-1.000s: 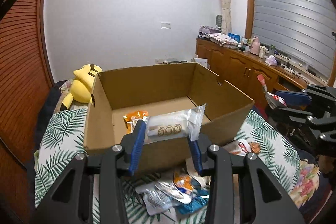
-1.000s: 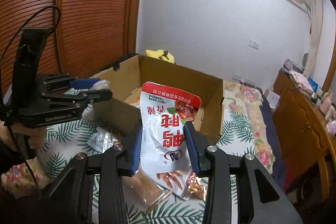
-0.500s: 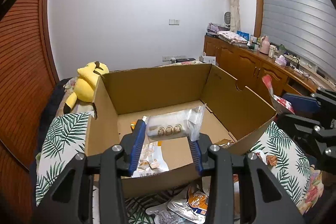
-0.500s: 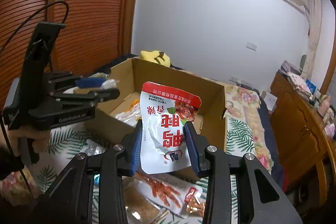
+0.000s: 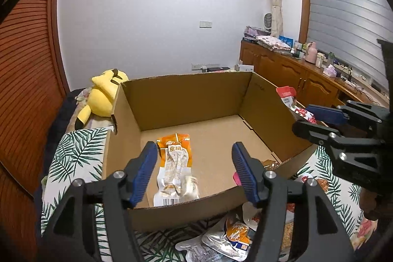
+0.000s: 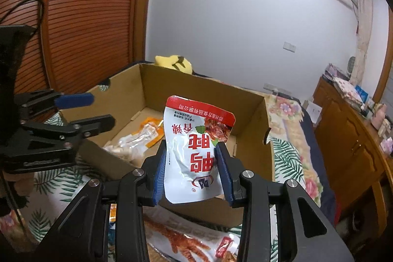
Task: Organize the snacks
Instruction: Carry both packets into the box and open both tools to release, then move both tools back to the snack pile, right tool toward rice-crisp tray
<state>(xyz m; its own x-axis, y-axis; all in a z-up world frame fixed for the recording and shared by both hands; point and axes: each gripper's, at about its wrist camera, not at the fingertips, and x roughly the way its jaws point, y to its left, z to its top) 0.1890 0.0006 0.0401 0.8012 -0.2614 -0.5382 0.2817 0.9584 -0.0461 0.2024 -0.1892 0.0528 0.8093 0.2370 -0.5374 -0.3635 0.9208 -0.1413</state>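
Note:
An open cardboard box [image 5: 186, 100] stands on the leaf-print bed. My left gripper [image 5: 195, 170] is open and empty above the box's near wall. Under it an orange-and-white snack pack [image 5: 175, 158] and the white biscuit pack [image 5: 190, 188] lie on the box floor. My right gripper [image 6: 192, 171] is shut on a red-and-white snack pouch [image 6: 196, 154], held upright above the box's near right edge. This pouch also shows in the left wrist view [image 5: 291, 102] at the right wall.
Loose snack packs [image 5: 233, 235] lie on the bed in front of the box, among them a chicken-feet pack [image 6: 186, 242]. A yellow plush toy [image 5: 103, 95] lies behind the box's left corner. A wooden cabinet [image 5: 294, 75] runs along the right wall.
My left gripper has opened and let go of the white biscuit pack, which now lies in the box. My right gripper has moved closer to the box with its pouch.

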